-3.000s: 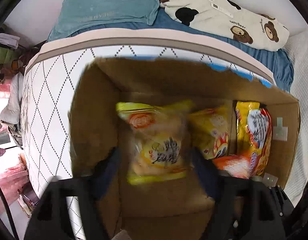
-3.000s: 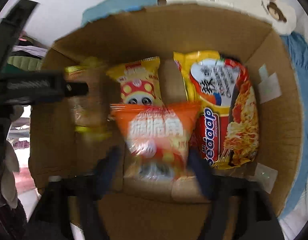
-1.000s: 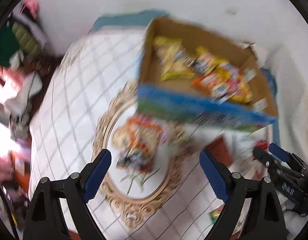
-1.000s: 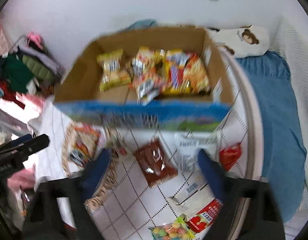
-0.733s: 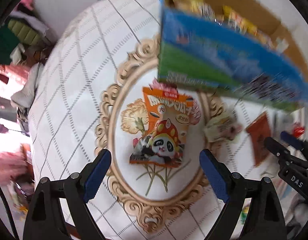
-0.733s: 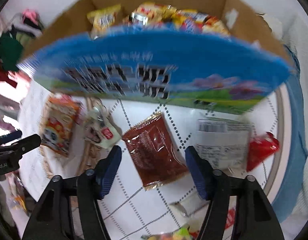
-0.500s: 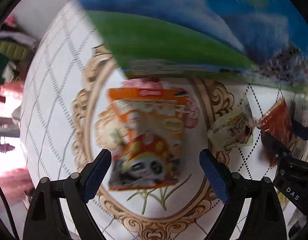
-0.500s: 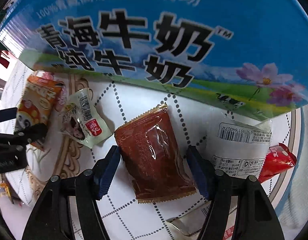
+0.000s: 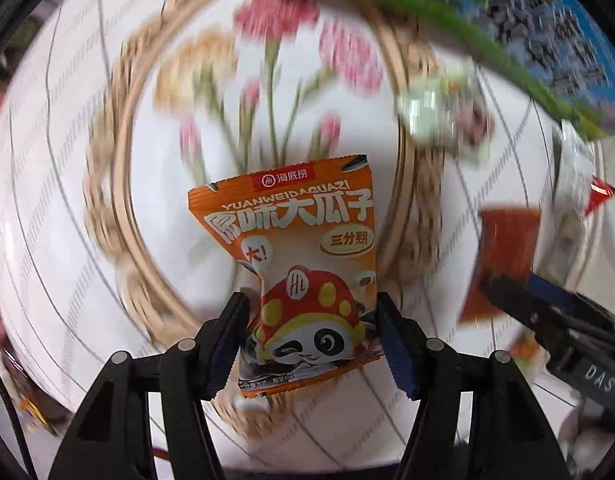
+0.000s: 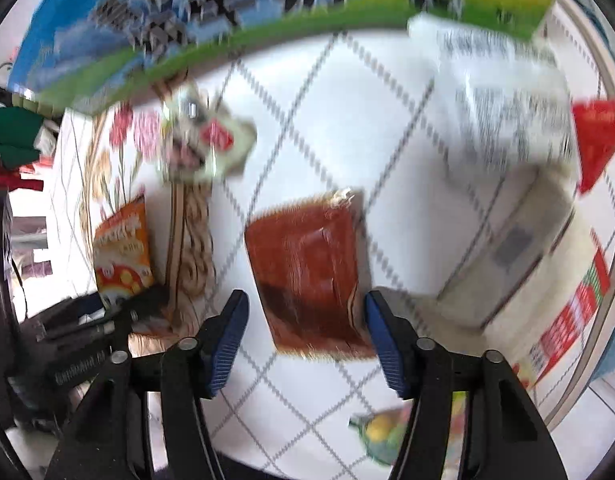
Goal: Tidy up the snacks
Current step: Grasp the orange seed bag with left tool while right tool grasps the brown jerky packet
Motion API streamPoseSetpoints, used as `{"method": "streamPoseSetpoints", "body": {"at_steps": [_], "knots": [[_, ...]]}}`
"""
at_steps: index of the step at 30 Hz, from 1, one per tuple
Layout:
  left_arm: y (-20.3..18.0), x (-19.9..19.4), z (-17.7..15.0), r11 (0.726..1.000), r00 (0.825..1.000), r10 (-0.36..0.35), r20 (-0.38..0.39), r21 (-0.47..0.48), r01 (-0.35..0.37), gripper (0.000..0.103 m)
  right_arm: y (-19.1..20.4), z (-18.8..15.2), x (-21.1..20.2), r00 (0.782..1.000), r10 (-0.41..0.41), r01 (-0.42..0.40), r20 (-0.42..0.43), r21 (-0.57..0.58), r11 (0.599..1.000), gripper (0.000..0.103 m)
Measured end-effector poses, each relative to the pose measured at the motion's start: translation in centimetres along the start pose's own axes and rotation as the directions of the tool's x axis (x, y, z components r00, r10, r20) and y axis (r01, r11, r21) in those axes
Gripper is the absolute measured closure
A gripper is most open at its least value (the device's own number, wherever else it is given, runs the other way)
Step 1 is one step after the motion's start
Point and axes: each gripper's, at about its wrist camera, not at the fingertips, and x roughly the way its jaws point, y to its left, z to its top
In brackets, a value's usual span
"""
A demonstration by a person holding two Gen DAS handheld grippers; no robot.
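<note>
Jaws of the left gripper (image 9: 312, 336) are closing on the orange seed packet (image 9: 303, 268), which lies on the flowered tablecloth (image 9: 47, 160) (squeeze low, evenly). Right gripper (image 10: 305, 330), jaws opening, straddles the brown packet (image 10: 311, 268) near the box (image 10: 227, 4); centre it before closing.

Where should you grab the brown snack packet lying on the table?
Take the brown snack packet by its two long side edges, near the lower half, coming straight down from above. It lies flat, and the right tool, jaws opening, already straddles its near end, wide enough to clear it.
</note>
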Motion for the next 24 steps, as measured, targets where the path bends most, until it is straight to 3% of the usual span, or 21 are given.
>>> {"method": "streamPoseSetpoints", "body": {"at_steps": [1,8,11,12,17,18,24], "knots": [[0.2,0.3,-0.3,1.0,1.0,-0.007,-0.007,-0.006,0.007,0.041,0.2,-0.3,0.0,1.0,-0.018,0.018,0.017,-0.016,1.0,0.025],[0.6,2.2,0.7,0.999,0.999,-0.019,-0.03,-0.047,0.017,0.035,2.9,0.8,1.0,0.983,-0.146,0.157,0.112,-0.092,0.983,0.025],[0.7,2.4,1.0,0.998,1.0,-0.012,-0.02,-0.056,0.011,0.034,3.7,0.7,1.7,0.97,-0.202,0.219,0.138,-0.116,0.969,0.037],[0.7,2.4,1.1,0.998,1.0,-0.013,-0.012,-0.063,0.012,0.034,4.2,0.0,1.9,0.969,-0.202,0.221,0.142,-0.132,0.966,0.044],[0.7,1.2,0.8,0.999,0.998,-0.005,0.055,-0.052,0.008,0.038,4.1,-3.9,2.1,0.988,-0.141,0.149,0.066,-0.14,0.979,0.044],[0.2,1.0,0.3,1.0,0.998,-0.002,0.058,-0.031,0.004,0.047,3.9,-4.4,2.2,0.989,-0.135,0.141,0.057,-0.134,0.981,0.044],[-0.2,1.9,-0.8,0.999,0.999,0.005,0.04,0.036,-0.006,0.047,3.0,-5.7,3.2,0.993,-0.112,0.116,0.042,-0.091,0.989,0.042]]}}
